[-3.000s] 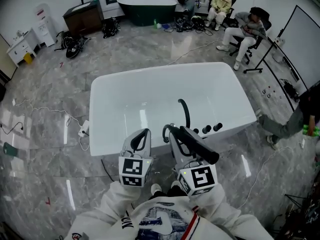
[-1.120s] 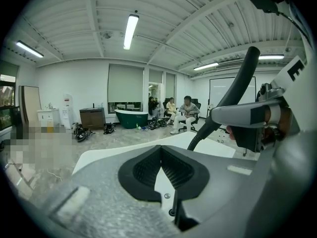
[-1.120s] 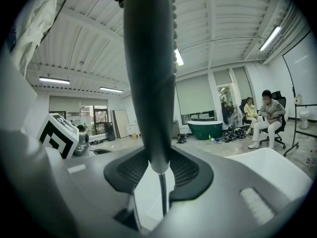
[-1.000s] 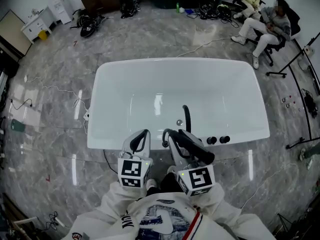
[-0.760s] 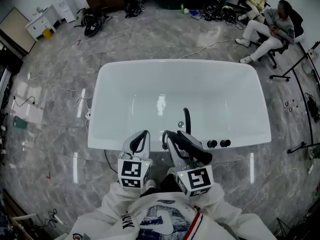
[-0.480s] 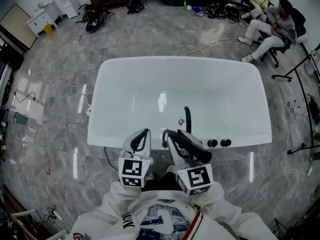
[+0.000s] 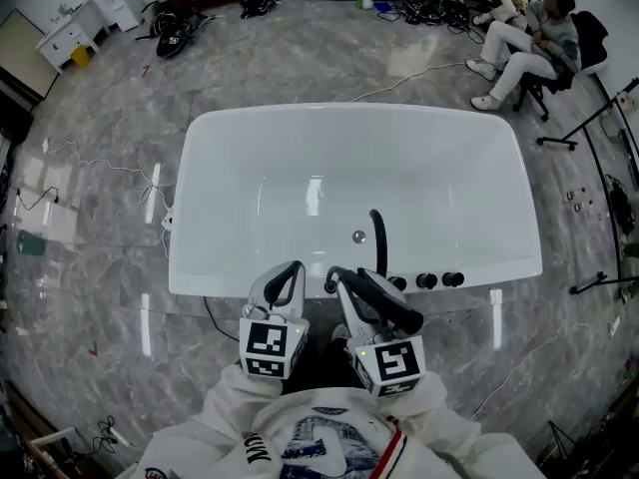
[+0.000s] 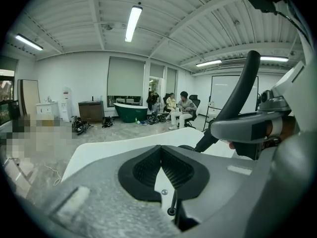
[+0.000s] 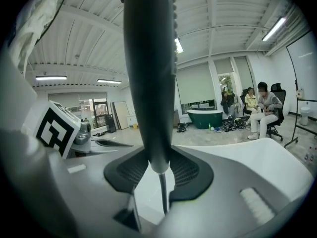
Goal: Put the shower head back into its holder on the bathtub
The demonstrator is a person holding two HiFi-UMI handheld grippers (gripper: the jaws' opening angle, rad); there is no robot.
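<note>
Shower head (image 7: pixel 394 307), clamped in right tongs (image 7: pixel 341 279) near the bathtub (image 7: pixel 230 282), was not yet docked; left tongs (image 7: pixel 289 270) were closed, empty.

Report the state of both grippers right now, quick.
Left gripper: closed, nothing between its fingers.
Right gripper: closed on the dark grey wand-shaped shower head.

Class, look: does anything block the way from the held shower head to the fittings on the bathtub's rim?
Nothing visible does. The shower head, clamped in the right hand-held gripper, hangs by the bathtub rim beside the knobs.
</note>
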